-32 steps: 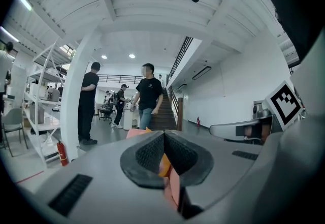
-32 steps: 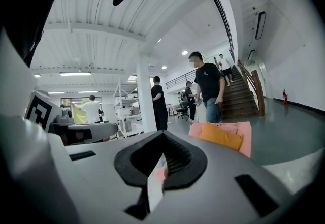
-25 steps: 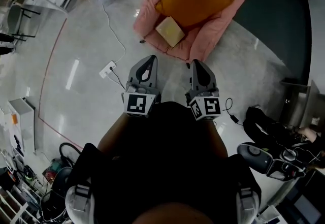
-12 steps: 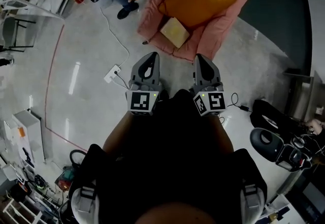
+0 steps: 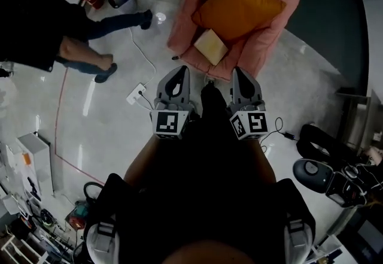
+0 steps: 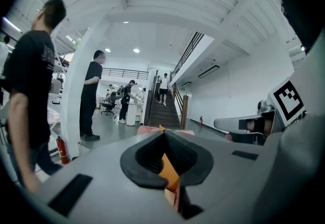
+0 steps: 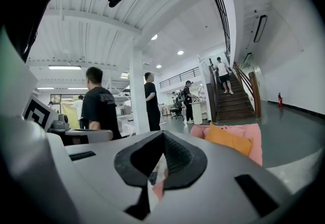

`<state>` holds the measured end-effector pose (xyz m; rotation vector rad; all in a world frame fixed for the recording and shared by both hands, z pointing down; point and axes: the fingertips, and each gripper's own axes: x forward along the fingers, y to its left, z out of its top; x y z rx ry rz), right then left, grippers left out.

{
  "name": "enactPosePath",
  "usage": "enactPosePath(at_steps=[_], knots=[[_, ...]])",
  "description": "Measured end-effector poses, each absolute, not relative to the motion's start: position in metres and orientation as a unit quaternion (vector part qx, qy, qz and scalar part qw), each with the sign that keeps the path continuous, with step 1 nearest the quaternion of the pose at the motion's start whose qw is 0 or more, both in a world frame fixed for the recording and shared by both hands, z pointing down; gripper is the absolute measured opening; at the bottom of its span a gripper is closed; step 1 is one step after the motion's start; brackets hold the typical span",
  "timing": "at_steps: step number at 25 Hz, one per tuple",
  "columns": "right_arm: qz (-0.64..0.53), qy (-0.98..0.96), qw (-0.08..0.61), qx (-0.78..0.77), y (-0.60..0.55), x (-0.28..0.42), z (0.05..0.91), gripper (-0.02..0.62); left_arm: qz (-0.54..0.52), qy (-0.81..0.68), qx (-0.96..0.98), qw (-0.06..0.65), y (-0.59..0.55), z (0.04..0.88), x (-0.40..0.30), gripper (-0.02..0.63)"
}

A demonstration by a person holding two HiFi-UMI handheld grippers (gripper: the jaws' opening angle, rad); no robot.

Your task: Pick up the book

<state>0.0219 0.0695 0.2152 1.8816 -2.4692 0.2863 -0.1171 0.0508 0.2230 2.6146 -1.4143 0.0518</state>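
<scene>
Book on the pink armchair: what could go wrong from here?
1. The left gripper and right gripper are both shut and short of the book; unopened, they could shove it across the armchair seat.
2. The book lies flat on the soft seat beside the orange cushion; getting a jaw under it may be hard.
3. A socket block with its white cable lies on the floor at the left, and a passer-by walks there: trip or bump risk.

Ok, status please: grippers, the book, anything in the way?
Left gripper shut, empty; right gripper shut, empty. Book on pink armchair seat, untouched. Person off to left, not in the path.
</scene>
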Motion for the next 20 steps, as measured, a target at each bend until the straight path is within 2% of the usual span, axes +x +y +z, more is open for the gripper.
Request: enactPosePath(at_steps=[20], knots=[[0.117, -0.802, 0.012, 0.586, -0.048, 0.043, 0.242, 0.002, 0.047, -0.482, 0.869, 0.107, -0.055, 0.253, -0.095, -0.002]])
